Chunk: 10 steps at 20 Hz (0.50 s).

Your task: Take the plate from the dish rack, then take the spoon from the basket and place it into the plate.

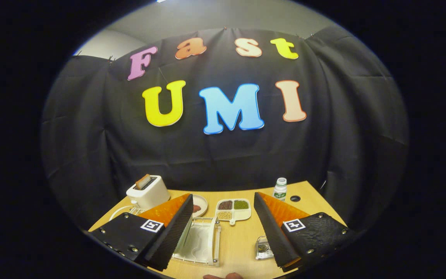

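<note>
The gripper hung high over the worktop, jaws wide and empty. The white dish rack lay between them toward 7 o'clock; I couldn't make out the plate. Step 1 seemed unstarted: descend and grip the rim.

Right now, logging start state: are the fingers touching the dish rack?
Cannot tell. In the gripper view the open fingers seem to hover above the white dish rack, but one finger overlaps it, hiding any gap.

Bare table lies between the spread fingers — dish rack crowds one, divided tray ahead.
</note>
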### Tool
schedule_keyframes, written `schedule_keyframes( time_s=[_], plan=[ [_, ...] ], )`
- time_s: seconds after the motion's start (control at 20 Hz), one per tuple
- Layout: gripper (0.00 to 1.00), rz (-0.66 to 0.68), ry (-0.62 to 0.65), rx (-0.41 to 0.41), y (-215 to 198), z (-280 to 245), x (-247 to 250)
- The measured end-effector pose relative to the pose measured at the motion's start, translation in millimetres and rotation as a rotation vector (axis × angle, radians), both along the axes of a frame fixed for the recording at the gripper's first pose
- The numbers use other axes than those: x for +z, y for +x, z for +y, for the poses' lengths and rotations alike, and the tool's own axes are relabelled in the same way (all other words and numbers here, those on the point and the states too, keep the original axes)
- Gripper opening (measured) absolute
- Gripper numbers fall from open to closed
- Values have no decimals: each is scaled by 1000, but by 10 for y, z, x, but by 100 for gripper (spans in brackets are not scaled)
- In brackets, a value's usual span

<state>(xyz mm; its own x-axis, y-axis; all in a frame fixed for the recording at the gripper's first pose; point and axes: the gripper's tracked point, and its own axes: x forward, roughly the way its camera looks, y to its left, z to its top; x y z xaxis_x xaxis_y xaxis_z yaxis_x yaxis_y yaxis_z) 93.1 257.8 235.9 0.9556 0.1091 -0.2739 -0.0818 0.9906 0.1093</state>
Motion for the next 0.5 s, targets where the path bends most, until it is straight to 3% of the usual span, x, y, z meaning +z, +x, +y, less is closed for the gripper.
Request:
schedule_keyframes(
  time_s=[0.5],
  plan=[
    [97,366,1,34,182,622,-530]
  ],
)
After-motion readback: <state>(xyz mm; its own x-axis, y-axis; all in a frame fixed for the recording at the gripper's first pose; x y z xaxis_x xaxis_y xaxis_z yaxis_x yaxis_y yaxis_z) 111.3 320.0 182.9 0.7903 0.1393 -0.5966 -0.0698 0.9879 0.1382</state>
